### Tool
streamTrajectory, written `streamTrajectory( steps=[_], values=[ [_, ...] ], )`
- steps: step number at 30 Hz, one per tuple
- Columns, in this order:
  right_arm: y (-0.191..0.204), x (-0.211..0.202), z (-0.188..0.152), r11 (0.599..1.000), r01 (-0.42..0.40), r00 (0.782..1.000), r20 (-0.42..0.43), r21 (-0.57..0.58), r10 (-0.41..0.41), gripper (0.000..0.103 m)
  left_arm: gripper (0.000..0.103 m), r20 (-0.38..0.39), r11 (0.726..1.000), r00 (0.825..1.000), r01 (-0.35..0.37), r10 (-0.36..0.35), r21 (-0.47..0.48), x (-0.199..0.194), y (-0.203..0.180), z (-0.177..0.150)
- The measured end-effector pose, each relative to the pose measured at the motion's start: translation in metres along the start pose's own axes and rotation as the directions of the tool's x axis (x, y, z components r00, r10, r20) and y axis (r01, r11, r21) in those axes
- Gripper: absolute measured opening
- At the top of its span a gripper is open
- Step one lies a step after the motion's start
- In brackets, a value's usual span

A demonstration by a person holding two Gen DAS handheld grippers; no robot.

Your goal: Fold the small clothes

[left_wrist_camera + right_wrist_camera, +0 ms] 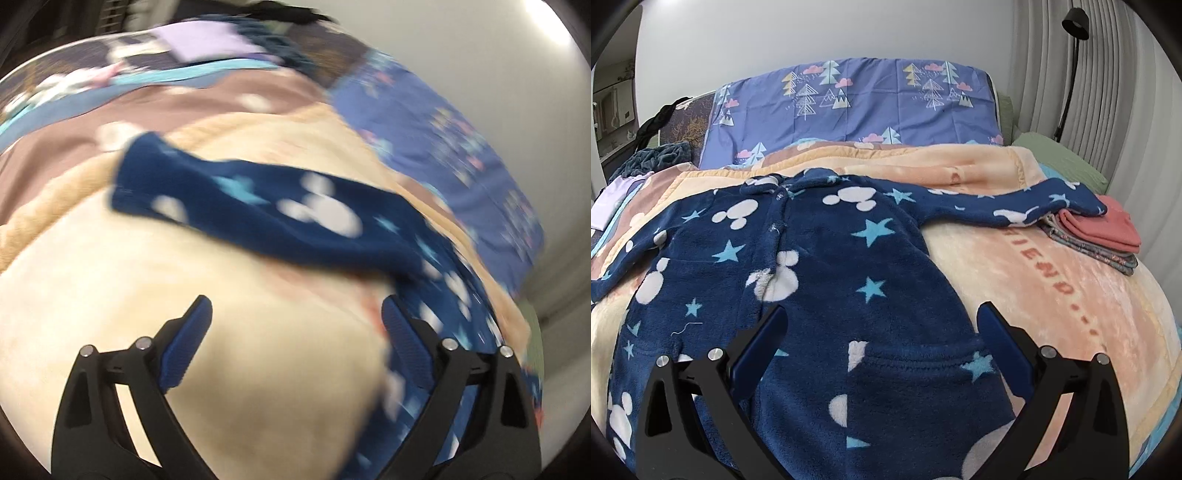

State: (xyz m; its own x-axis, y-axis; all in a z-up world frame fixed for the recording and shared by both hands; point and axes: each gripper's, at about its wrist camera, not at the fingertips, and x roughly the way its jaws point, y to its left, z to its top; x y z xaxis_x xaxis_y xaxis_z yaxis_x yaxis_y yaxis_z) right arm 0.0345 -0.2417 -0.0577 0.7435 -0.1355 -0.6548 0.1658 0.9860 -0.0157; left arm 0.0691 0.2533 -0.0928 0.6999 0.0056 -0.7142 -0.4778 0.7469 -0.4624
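A navy fleece child's garment (pixel 827 266) with white mouse heads and light-blue stars lies spread flat on a cream blanket (pixel 1034 280), both sleeves stretched out sideways. My right gripper (pixel 882 321) is open and empty, hovering over the garment's lower body. Its right sleeve (pixel 1027 206) reaches onto a stack of folded clothes. In the blurred left wrist view, the left sleeve (pixel 258 218) lies across the blanket (pixel 110 295). My left gripper (pixel 295 314) is open and empty just short of that sleeve.
A stack of folded clothes (pixel 1100 232), coral on top, sits at the right of the bed. A purple tree-print pillow (pixel 857 99) lies at the head. A lavender cloth (pixel 609 203) and a dark bundle (pixel 661 155) lie at the left. Curtains (pixel 1108 92) hang at right.
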Motion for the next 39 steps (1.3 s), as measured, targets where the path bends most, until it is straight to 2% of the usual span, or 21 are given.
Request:
streamTrajectory(
  steps=[3, 6, 9, 10, 11, 12, 13, 14, 16, 19, 20, 23, 25, 26, 28, 29, 31, 32, 35, 38, 39],
  values=[
    [0.002, 0.001, -0.003, 1.000, -0.002, 1.000, -0.007, -0.009, 0.002, 0.102, 0.095, 0.001, 0.982, 0.996, -0.092, 0.093, -0.163, 0.018, 0.050, 0.028],
    [0.003, 0.004, -0.004, 0.999, 0.018, 1.000, -0.009, -0.029, -0.018, 0.102, 0.095, -0.023, 0.945, 0.995, -0.102, 0.099, -0.310, 0.035, 0.089, 0.046],
    [0.000, 0.006, -0.002, 1.000, 0.022, 1.000, -0.013, -0.007, -0.022, 0.102, 0.093, -0.042, 0.935, 0.994, -0.109, 0.100, -0.337, 0.061, 0.107, 0.058],
    [0.000, 0.006, -0.001, 1.000, 0.024, 1.000, -0.014, -0.001, -0.024, 0.102, 0.092, -0.026, 0.936, 0.992, -0.121, 0.119, -0.330, 0.064, 0.106, 0.061],
    [0.000, 0.006, 0.000, 1.000, 0.026, 1.000, -0.014, -0.002, -0.026, 0.102, 0.076, -0.004, 0.938, 0.990, -0.134, 0.140, -0.320, 0.062, 0.100, 0.061],
    [0.000, 0.007, 0.000, 1.000, 0.028, 1.000, -0.012, -0.007, -0.028, 0.102, 0.033, 0.023, 0.947, 0.989, -0.131, 0.144, -0.293, 0.059, 0.093, 0.065],
    [0.002, 0.007, 0.000, 0.999, 0.034, 0.999, -0.010, -0.020, -0.034, 0.102, 0.012, 0.037, 0.965, 0.997, -0.056, 0.067, -0.257, 0.058, 0.084, 0.072],
    [0.002, 0.008, 0.000, 0.999, 0.040, 0.999, -0.010, -0.028, -0.040, 0.102, 0.009, 0.041, 0.963, 0.999, 0.016, -0.005, -0.269, 0.055, 0.075, 0.080],
    [0.001, 0.011, 0.001, 0.998, 0.048, 0.999, -0.012, -0.033, -0.048, 0.102, 0.009, 0.103, 0.960, 0.994, 0.070, -0.043, -0.271, 0.038, 0.060, 0.095],
    [-0.005, 0.014, 0.001, 0.999, 0.044, 0.999, -0.021, -0.012, -0.044, 0.102, 0.009, 0.212, 0.972, 0.966, 0.180, -0.145, -0.154, 0.002, 0.008, 0.125],
    [-0.006, 0.016, 0.001, 0.999, 0.044, 0.999, -0.023, -0.008, -0.044, 0.102, 0.009, 0.243, 0.968, 0.948, 0.234, -0.206, -0.092, -0.014, -0.021, 0.136],
    [-0.011, 0.020, 0.000, 0.999, 0.046, 0.999, -0.030, 0.000, -0.046, 0.102, 0.009, 0.287, 0.953, 0.909, 0.287, -0.303, 0.097, -0.045, -0.100, 0.148],
    [-0.015, 0.022, 0.000, 0.999, 0.049, 0.998, -0.033, 0.008, -0.048, 0.102, 0.009, 0.282, 0.917, 0.884, 0.305, -0.373, 0.257, -0.061, -0.160, 0.137],
    [-0.017, 0.023, 0.000, 0.999, 0.050, 0.998, -0.033, 0.012, -0.050, 0.102, 0.010, 0.265, 0.886, 0.876, 0.301, -0.403, 0.352, -0.066, -0.199, 0.125],
    [-0.023, 0.025, 0.001, 0.998, 0.051, 0.998, -0.035, 0.022, -0.050, 0.102, 0.011, 0.219, 0.829, 0.871, 0.300, -0.440, 0.472, -0.063, -0.255, 0.103],
    [-0.027, 0.026, 0.000, 0.998, 0.053, 0.998, -0.034, 0.027, -0.052, 0.102, 0.011, 0.173, 0.786, 0.873, 0.303, -0.455, 0.539, -0.056, -0.290, 0.082],
    [-0.037, 0.027, 0.000, 0.997, 0.061, 0.998, -0.032, 0.041, -0.060, 0.102, 0.011, 0.102, 0.726, 0.876, 0.320, -0.472, 0.608, -0.041, -0.331, 0.050],
    [-0.044, 0.028, 0.000, 0.997, 0.067, 0.997, -0.031, 0.050, -0.066, 0.102, 0.011, 0.051, 0.684, 0.879, 0.331, -0.474, 0.650, -0.027, -0.359, 0.026],
    [-0.061, 0.028, -0.002, 0.993, 0.089, 0.996, -0.031, 0.075, -0.087, 0.102, 0.011, -0.072, 0.604, 0.884, 0.372, -0.461, 0.705, 0.011, -0.408, -0.031],
    [-0.083, 0.031, -0.005, 0.987, 0.106, 0.994, -0.043, 0.119, -0.101, 0.102, 0.013, -0.182, 0.561, 0.889, 0.412, -0.420, 0.718, 0.047, -0.438, -0.077],
    [-0.091, 0.032, -0.005, 0.985, 0.106, 0.994, -0.049, 0.137, -0.100, 0.102, 0.018, -0.212, 0.552, 0.890, 0.422, -0.404, 0.719, 0.055, -0.443, -0.094]
  ],
)
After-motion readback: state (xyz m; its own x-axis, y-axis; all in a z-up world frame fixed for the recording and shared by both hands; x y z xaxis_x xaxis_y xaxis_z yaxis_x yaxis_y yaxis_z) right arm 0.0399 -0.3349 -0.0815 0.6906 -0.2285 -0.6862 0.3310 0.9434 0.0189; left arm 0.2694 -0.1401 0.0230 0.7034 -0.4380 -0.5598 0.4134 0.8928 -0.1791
